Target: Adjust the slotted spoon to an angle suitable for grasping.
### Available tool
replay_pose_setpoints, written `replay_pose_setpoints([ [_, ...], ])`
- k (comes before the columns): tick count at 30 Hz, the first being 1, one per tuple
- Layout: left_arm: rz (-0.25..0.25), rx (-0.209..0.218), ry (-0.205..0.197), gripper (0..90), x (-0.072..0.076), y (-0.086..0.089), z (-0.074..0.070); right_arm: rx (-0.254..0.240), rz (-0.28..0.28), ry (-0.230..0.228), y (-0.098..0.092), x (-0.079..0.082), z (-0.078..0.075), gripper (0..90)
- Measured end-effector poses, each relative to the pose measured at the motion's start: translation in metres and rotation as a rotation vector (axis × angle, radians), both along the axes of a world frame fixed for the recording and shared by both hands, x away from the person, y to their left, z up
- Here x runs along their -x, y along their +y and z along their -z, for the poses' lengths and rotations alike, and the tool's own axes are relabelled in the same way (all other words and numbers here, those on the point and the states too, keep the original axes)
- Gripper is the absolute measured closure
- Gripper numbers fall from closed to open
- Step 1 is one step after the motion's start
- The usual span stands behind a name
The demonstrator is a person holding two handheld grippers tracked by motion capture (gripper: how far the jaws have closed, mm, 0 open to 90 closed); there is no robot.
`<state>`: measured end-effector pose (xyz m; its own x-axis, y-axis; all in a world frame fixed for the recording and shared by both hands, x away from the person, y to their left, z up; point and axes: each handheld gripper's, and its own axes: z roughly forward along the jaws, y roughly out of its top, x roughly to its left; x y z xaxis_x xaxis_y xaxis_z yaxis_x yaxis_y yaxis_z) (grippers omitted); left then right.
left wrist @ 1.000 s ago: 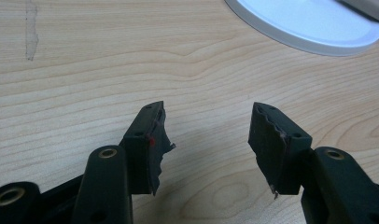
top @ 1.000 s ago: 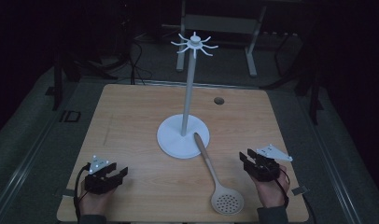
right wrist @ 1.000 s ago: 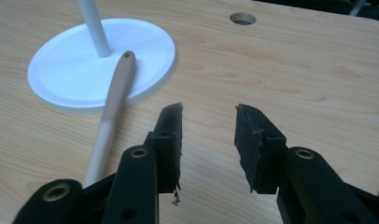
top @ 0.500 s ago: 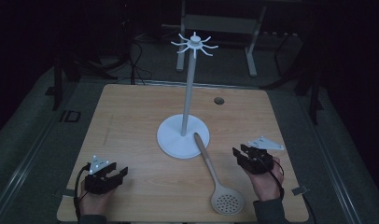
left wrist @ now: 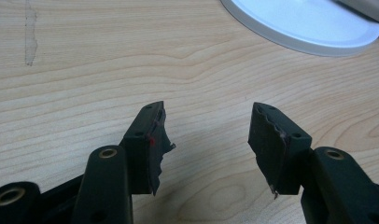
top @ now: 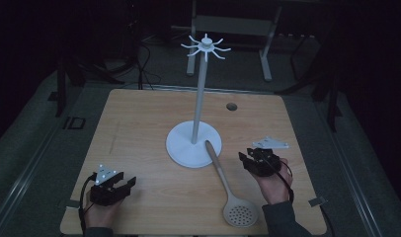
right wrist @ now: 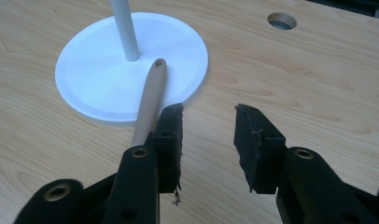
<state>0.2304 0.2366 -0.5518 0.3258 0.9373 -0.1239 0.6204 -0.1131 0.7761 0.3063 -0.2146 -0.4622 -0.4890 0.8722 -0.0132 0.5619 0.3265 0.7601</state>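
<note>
scene: wooden tabletop [top: 139, 123] w/ a white hook stand [top: 194, 143] in the middle, hooks fanned out at the top of the pole, nothing hanging on them afaict.
spoon: beige slotted spoon [top: 227, 187] lies flat on the tabletop, perforated head twd the person's edge, handle tip w/ its hang-hole resting up on the stand's round base, just beside the pole. In the right gripper view the handle [right wrist: 150, 100] runs past the outer side of the left-hand jaw, so it's beside the claw, not inside it.
right claw: right claw [top: 247, 160] hovers near the spoon's handle, on its right, jaws apart w/ only bare wood btwn them. Nothing gripped.
left claw: left claw [top: 123, 185] sits low over the near-left part of the tabletop, well apart from spoon + stand, jaws wide apart and empty.
step in hand (my guess): right claw going in to grab the spoon handle, prob to hang it on the stand.
how to do it well imo: shift the claw sideways so the handle sits btwn the jaws, not outside one. Come down square across the handle, mid-shaft or a bit higher, where it lifts off the wood near the base edge, easier to get under. Leave the hole end free, it's needed for a hook.
watch out: handle is slim + rounded, a skewed pinch could roll it or nudge the stand.
</note>
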Motion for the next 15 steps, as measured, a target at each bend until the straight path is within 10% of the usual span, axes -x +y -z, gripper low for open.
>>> replay_pose_setpoints([
  [15, 0.005, -0.003, 0.003, 46.4, 0.000, -0.001, 0.000, 0.051, -0.045, 0.078, 0.022, -0.019, -0.003, 60.4],
])
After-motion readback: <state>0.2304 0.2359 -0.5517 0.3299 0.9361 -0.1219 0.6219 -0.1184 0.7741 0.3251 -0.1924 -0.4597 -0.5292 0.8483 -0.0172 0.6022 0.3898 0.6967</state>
